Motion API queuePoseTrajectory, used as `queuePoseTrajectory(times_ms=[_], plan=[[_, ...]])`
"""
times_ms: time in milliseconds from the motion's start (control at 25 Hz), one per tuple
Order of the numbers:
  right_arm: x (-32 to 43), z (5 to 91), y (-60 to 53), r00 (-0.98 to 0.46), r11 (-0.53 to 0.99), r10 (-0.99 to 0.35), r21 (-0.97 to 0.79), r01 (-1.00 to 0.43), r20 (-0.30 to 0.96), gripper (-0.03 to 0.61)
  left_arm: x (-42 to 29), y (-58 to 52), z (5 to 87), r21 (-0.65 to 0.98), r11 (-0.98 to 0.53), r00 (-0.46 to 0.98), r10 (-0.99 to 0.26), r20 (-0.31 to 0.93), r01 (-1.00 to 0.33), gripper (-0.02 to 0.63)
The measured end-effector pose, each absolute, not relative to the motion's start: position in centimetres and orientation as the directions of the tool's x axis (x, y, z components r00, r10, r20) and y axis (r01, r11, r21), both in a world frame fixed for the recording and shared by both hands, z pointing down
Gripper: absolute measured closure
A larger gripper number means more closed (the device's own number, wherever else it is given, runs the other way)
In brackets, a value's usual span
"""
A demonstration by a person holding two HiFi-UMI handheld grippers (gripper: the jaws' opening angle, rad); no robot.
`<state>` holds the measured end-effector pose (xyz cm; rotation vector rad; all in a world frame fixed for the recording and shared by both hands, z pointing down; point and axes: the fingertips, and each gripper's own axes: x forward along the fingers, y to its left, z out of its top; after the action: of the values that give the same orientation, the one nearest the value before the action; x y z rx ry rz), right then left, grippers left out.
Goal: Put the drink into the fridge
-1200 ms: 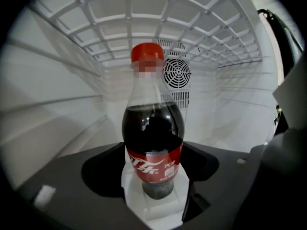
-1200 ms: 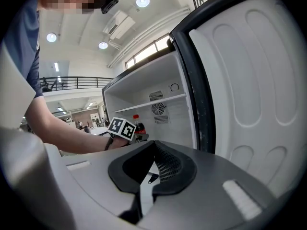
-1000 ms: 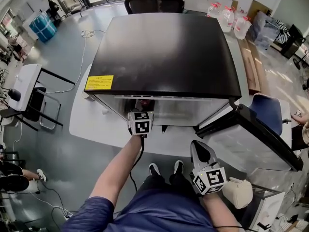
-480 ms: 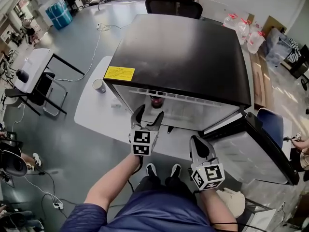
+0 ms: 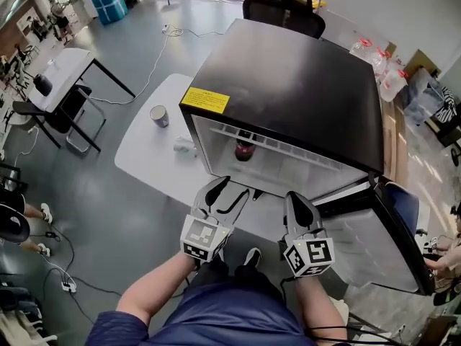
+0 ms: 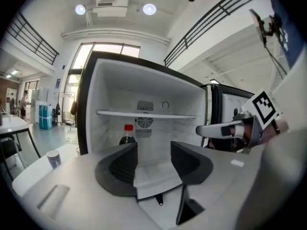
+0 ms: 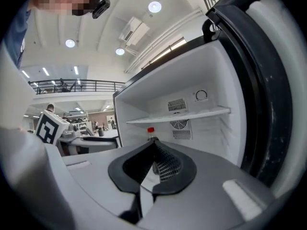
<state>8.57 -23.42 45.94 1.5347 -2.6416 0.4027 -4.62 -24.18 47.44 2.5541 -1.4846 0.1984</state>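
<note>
Plainly empty, the left hand-held gripper (image 5: 229,191) hovers just outside the black-topped, white-lined fridge (image 5: 288,85), its 2 jaws apart and closing on nothing. The right hand-held gripper (image 5: 297,199) beside it has its jaws together, also empty. The dark cola bottle with a red cap (image 5: 244,148) stands upright inside, under the shelf, left side. Likely only the open black door (image 5: 400,229) remains: swing it shut steadily, keeping both jaws clear.

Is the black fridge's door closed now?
No, the black fridge has its door swung wide open at the right, with the red-capped dark drink bottle standing inside.
</note>
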Motion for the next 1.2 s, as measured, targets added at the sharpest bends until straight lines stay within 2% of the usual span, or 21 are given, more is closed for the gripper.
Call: queuePoseTrajectory(times_ms=[200,440,920,1200], plan=[[7.2,44.2,-24.0,-0.534,0.508,-0.833,-0.182,-0.842,0.146,0.572,-5.6,-22.6,45.9,0.148,-0.457,0.478,-0.861,0.173,-0.877,0.511],[5.9,41.4,-24.1,-0.560,0.547,-0.823,-0.139,-0.826,0.090,0.572,-7.9,-22.8,43.1,0.089,-0.407,0.414,-0.904,0.104,-0.909,0.603],[4.9,39.1,-24.1,-0.570,0.567,-0.821,-0.079,-0.820,0.023,0.572,-12.8,-23.8,39.6,0.062,-0.284,0.287,-0.958,0.032,-0.957,0.609],[4.9,39.1,-24.3,-0.563,0.561,-0.826,-0.069,-0.825,0.025,0.572,-13.7,-23.9,39.7,0.117,-0.263,0.268,-0.963,0.030,-0.958,0.609]])
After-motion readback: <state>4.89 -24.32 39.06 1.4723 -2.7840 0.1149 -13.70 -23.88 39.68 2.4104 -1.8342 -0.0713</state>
